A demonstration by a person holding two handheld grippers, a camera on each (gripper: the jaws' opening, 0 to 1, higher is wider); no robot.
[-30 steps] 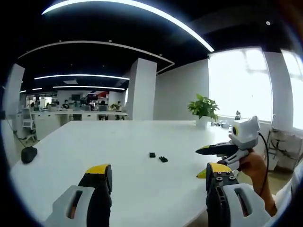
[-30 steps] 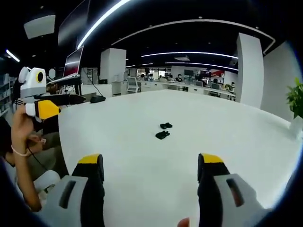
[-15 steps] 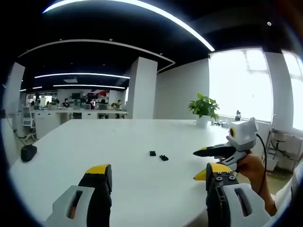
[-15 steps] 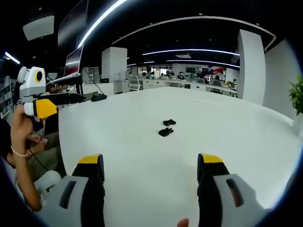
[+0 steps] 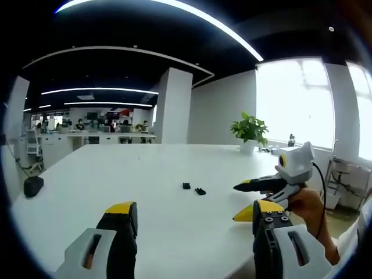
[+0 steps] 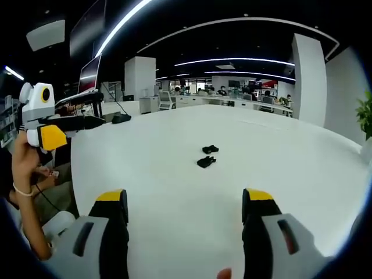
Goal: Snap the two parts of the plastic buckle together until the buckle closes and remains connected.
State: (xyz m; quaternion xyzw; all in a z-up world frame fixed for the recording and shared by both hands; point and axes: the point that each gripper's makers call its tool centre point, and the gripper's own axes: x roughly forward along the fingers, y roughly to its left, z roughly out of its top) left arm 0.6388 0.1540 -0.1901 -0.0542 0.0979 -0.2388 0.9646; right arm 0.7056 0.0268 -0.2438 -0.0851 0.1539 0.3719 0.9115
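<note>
Big white glossy table [image 5: 87,174] takes up most of both views, open office behind it. On it I count two small black plastic buckle parts, lying near each other but apart, not joined, well out toward the table middle. In the left gripper view: the squarer black buckle part [image 5: 186,186] to the left, the pronged black buckle part [image 5: 200,191] just beside it. In the right gripper view the same pair: one piece farther off [image 6: 210,149], one nearer [image 6: 206,162]. I can't tell at this size which is socket and which is tongue.

Two grippers, both mine. Left gripper [image 5: 192,218] has its yellow-tipped jaws spread wide with nothing between them, hanging over the near table edge. Right gripper [image 6: 183,203] likewise: jaws wide apart, empty, well short of the parts. Each one also turns up in the other's view, held in a hand at the table's side.

Step, as I judge it: approach, nothing grasped yet, task barely begun. Next I need each gripper brought down on one buckle part, one apiece, jaws closing across the flat sides, then the tongue lined up with the socket mouth. Parts are tiny and the table is slick, so they may skid when nudged.

Others: one dark rounded object [image 5: 33,186] at the far left table edge, one green potted plant [image 5: 250,132] at the far corner.
</note>
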